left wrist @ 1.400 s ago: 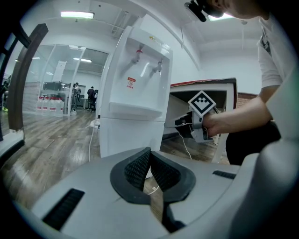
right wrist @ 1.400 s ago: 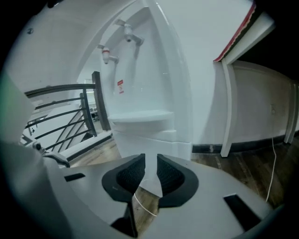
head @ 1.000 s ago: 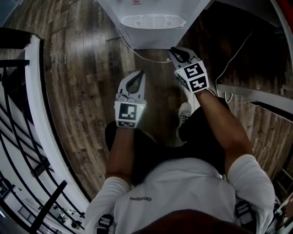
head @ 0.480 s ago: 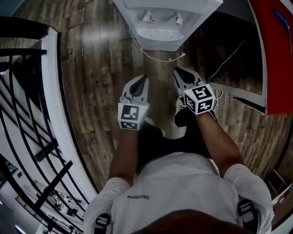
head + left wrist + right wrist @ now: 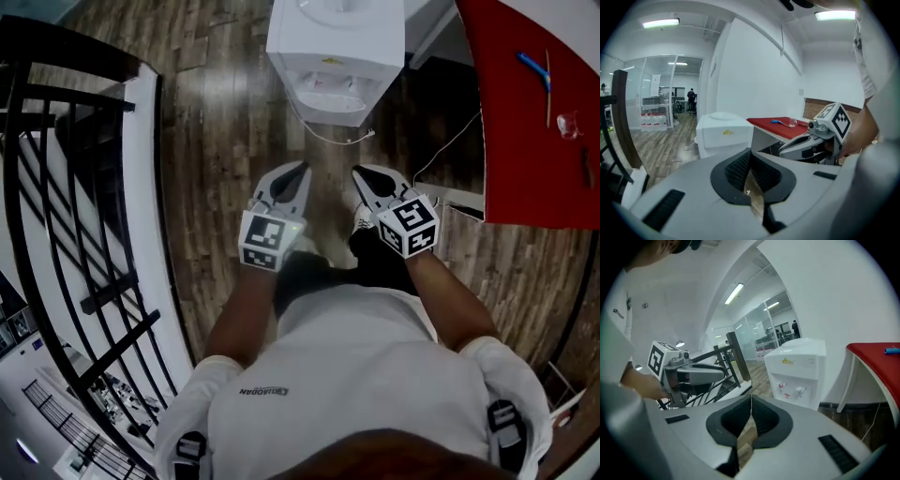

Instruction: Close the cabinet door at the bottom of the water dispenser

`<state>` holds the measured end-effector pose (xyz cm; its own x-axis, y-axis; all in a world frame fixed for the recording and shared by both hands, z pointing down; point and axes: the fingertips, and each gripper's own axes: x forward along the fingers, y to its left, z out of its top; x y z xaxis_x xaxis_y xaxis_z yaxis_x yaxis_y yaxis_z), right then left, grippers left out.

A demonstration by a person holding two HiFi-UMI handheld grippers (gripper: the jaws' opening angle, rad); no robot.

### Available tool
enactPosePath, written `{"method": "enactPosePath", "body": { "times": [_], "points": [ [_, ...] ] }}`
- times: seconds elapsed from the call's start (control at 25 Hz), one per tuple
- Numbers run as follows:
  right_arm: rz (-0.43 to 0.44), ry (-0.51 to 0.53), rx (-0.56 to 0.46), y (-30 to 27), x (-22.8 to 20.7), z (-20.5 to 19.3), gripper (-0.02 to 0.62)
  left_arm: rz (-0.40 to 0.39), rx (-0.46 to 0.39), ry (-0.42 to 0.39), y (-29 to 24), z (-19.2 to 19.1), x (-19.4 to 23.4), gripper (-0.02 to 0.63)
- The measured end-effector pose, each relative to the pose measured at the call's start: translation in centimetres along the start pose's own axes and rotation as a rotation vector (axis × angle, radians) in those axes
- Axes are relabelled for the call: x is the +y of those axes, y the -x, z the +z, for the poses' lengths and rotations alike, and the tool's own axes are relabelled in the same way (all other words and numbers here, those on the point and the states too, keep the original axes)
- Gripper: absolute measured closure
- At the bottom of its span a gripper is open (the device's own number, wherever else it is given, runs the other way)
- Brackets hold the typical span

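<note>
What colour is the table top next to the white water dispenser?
Red table top; it shows best in the head view.

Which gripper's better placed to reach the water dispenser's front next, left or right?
Right, narrowly. Both the right gripper and left gripper are shut, empty, side by side short of the water dispenser. The right gripper's view faces its taps; the left's shows it off to one side.

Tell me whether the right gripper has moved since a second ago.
Yes. The right gripper has pulled back from the water dispenser; floor now shows between them.
</note>
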<state>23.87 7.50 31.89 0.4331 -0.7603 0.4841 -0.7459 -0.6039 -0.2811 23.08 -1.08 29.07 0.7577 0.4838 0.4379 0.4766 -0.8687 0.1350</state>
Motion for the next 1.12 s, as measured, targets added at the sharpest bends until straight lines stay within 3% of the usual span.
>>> {"method": "enactPosePath", "body": {
  "times": [0.16, 0.36, 0.56, 0.84, 1.12],
  "points": [
    [0.046, -0.027, -0.060, 4.1, 2.7, 5.5, 0.569, -0.004, -0.065, 0.074, 3.1, 5.8, -1.6, 0.611],
    [0.080, -0.077, -0.151, 7.8, 5.3, 10.2, 0.569, -0.021, -0.090, 0.051, 6.0, 10.0, -3.6, 0.611],
    [0.054, -0.076, -0.200, 9.7, 6.5, 11.8, 0.569, -0.042, -0.131, 0.043, 9.3, 13.0, -4.8, 0.611],
    [0.017, -0.062, -0.293, 12.0, 9.6, 13.6, 0.569, -0.090, -0.167, 0.013, 13.7, 13.5, -5.7, 0.611],
    [-0.056, -0.039, -0.312, 14.1, 14.3, 12.0, 0.572, -0.136, -0.220, 0.117, 18.4, 11.8, -6.3, 0.611]
  ]
}}
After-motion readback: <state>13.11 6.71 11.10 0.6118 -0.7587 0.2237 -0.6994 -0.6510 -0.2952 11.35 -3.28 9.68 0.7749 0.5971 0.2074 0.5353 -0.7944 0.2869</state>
